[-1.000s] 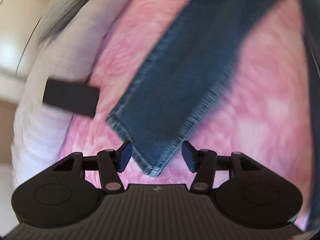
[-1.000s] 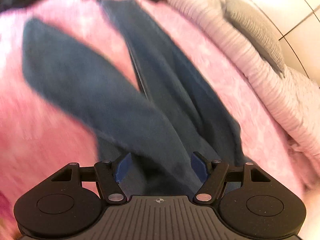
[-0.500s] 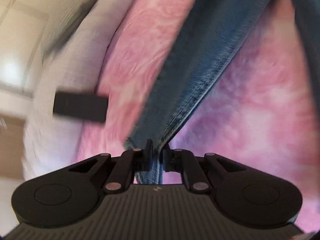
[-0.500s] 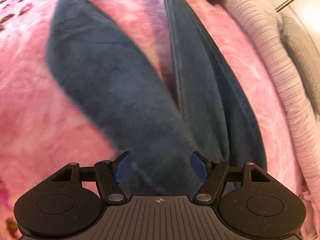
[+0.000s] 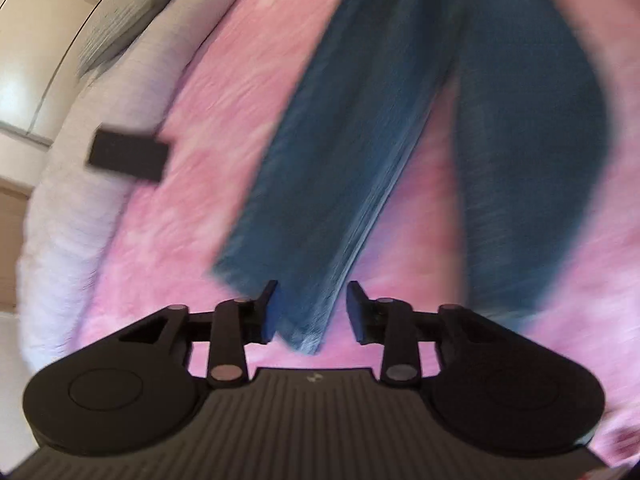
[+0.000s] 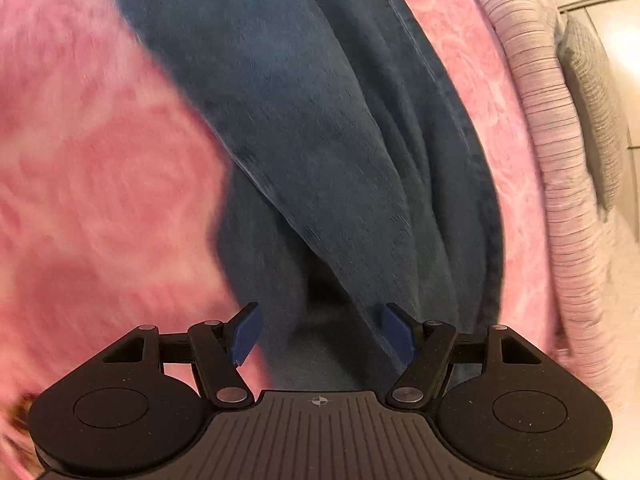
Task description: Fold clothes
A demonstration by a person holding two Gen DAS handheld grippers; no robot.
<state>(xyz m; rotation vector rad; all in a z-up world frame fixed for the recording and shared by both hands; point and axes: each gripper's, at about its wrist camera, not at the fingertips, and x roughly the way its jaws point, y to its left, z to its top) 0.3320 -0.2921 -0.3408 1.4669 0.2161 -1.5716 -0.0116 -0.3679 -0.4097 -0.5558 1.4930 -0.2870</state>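
Note:
A pair of dark blue jeans (image 5: pixel 352 152) lies spread on a pink blanket (image 5: pixel 208 184). In the left wrist view one leg runs down to its hem, whose corner lies between the fingers of my left gripper (image 5: pixel 312 314). That gripper is open and the hem is loose between the pads. The other leg (image 5: pixel 532 160) curves away at the right. In the right wrist view the jeans (image 6: pixel 320 128) fill the middle, with one leg folded over the upper part. My right gripper (image 6: pixel 320 334) stands open over the denim near the waist, gripping nothing.
A white ribbed quilt (image 5: pixel 72 216) borders the pink blanket, with a black flat object (image 5: pixel 126 156) lying on its edge. A grey pillow (image 6: pixel 592 104) and pale wall panels sit beyond the quilt (image 6: pixel 552 152) in the right wrist view.
My left gripper was open, shut on the leg hem half a second ago, and now stands open again with the hem lying between its fingers. The right gripper stayed open and moved closer over the jeans.

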